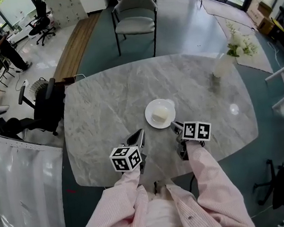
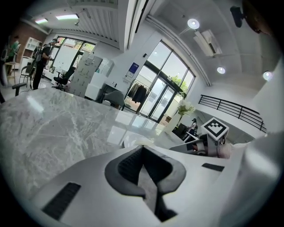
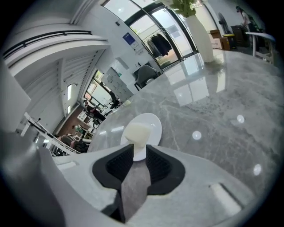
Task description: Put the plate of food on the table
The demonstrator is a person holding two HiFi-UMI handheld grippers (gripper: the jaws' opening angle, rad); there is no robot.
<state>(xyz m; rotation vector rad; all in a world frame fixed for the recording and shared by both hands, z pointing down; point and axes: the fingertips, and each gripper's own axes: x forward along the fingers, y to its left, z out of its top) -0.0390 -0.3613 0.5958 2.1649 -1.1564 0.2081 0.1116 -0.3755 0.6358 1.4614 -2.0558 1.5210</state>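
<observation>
Roughly mid-table, a small round white plate (image 1: 150,115) lies flat on the grey marble table (image 1: 100,104), with one pale cream block of food (image 1: 161,115) at its centre. Being round, the plate points no particular way, and the block's long side cannot be told. Each gripper's cube (image 1: 125,158) bears black-and-white square markers. The left gripper (image 1: 139,135), just beside the plate's near edge, has its jaws pressed together, empty. The right gripper (image 1: 175,127), near the rim, has its jaws slightly spread, holding nothing.
</observation>
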